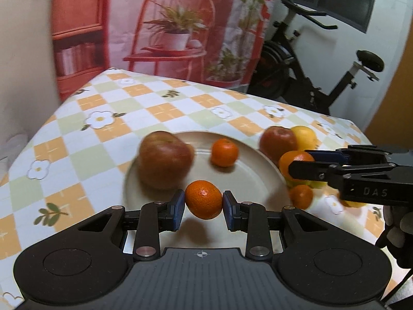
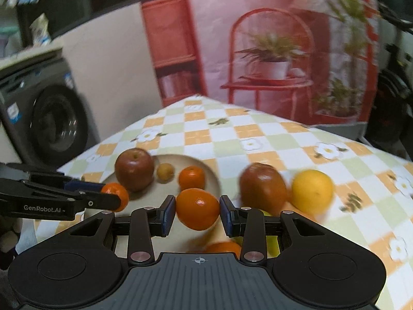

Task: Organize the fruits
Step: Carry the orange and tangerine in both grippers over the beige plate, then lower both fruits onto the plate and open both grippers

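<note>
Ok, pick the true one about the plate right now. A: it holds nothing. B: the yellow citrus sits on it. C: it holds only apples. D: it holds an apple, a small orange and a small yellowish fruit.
D: the right wrist view shows the plate bearing an apple, a small orange and a small yellowish fruit.

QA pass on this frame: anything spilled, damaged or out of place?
Nothing spilled or damaged. Both grippers hold oranges cleanly: left gripper on a small orange, right gripper on a larger orange. Several fruits sit off the plate, unsorted.
</note>
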A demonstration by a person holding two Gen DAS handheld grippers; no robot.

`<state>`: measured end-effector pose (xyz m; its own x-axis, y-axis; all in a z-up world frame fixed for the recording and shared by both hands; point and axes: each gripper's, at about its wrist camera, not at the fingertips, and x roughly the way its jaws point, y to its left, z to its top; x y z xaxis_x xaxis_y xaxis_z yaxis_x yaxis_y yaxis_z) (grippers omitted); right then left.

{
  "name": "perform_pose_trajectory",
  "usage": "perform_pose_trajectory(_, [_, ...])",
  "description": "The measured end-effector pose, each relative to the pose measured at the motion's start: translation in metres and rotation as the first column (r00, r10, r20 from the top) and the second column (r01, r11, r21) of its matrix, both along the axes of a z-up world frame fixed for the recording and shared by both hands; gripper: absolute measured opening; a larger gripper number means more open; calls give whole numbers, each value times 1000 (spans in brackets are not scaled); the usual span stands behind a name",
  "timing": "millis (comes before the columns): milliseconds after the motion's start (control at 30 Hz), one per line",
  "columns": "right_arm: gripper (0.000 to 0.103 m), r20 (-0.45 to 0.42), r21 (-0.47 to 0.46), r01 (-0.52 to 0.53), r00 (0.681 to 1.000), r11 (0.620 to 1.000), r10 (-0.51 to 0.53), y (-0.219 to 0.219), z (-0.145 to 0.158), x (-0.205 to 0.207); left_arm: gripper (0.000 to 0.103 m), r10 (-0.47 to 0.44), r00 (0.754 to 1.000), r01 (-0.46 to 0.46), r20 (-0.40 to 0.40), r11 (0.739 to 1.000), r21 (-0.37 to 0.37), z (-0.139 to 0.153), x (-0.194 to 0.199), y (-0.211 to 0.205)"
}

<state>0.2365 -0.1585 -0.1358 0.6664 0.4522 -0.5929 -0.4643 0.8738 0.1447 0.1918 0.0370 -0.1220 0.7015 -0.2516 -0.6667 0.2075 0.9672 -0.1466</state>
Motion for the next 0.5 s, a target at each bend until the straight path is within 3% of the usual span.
perform_pose_trajectory(233, [34, -17, -114, -132, 991, 985, 131, 50, -10, 30, 34, 50, 999, -50, -3, 998, 32, -4, 3, 13])
perform_pose_trajectory(500, [34, -47, -198, -231, 973, 953, 226, 82, -21, 45, 34, 79, 997, -79, -22, 997, -1, -9, 3, 34])
